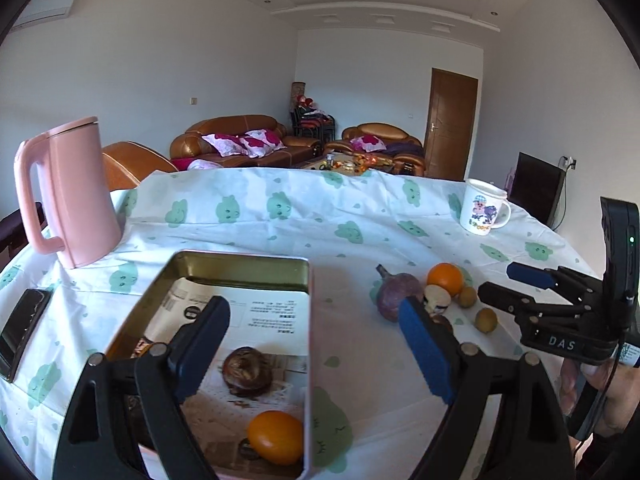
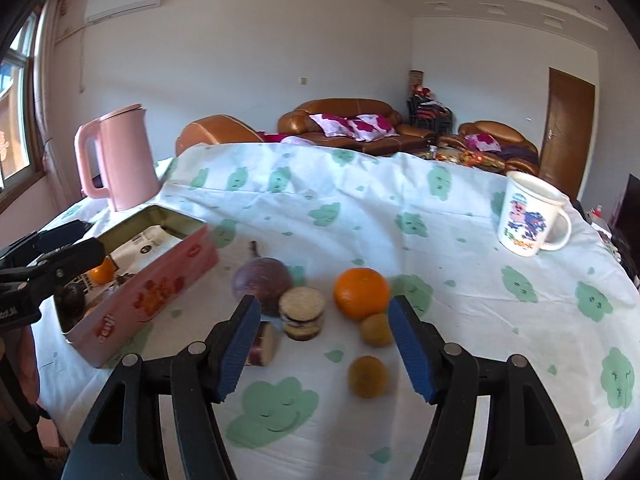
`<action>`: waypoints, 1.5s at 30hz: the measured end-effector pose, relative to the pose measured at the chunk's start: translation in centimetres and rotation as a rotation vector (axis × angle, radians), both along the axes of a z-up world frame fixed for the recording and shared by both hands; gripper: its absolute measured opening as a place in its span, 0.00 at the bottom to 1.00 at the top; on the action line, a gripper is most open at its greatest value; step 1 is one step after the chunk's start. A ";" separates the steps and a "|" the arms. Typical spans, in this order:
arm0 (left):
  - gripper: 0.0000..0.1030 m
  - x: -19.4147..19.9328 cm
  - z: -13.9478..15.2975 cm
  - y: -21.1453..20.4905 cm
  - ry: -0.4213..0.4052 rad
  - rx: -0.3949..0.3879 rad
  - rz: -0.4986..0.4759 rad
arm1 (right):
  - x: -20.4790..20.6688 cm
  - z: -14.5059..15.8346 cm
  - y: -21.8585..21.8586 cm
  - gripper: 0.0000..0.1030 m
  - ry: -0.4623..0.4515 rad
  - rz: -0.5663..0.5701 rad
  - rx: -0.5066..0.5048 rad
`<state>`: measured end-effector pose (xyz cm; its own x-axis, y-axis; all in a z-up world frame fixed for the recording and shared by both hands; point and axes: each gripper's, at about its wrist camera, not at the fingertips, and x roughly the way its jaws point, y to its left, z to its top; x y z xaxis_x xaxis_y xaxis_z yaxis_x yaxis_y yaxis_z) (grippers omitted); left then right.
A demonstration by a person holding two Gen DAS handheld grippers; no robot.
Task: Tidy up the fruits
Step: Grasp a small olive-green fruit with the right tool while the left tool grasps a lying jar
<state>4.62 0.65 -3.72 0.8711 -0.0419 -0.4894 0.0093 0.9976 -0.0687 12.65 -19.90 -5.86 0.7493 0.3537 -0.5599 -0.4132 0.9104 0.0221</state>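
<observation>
Pink kettle (image 1: 70,192) at table's far left, printed mug (image 2: 528,216) far right, dark phone (image 1: 22,326) by left edge. Pink tin (image 1: 240,264) on cloud-print cloth (image 2: 400,200), holding one orange (image 1: 276,436); second orange (image 2: 362,292), purple fruit (image 2: 262,276), sandwich biscuit (image 2: 302,312), two small brownish fruits (image 2: 368,376) clustered outside, right of tin. Left gripper (image 1: 316,348) wide, empty, straddling tin's right wall. Right gripper (image 2: 328,352) moderately spread, empty, above cluster.

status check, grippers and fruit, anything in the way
Both grippers open, empty: left over the tin, right over loose fruit. One orange in tin; orange and small fruits still on cloth. Cookie sits among them.
</observation>
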 end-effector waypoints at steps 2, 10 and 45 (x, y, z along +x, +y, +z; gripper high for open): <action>0.86 1.1 -0.3 -1.6 0.026 -0.001 -0.040 | 0.7 -0.3 -0.6 0.66 0.030 -0.026 0.007; 0.81 4.6 -2.9 -5.9 0.161 -0.022 -0.155 | 2.0 -1.8 -1.1 0.53 0.138 -0.013 -0.022; 0.44 4.6 -2.8 -6.7 0.138 -0.065 -0.213 | -0.7 -1.6 -1.8 0.27 0.077 0.095 0.052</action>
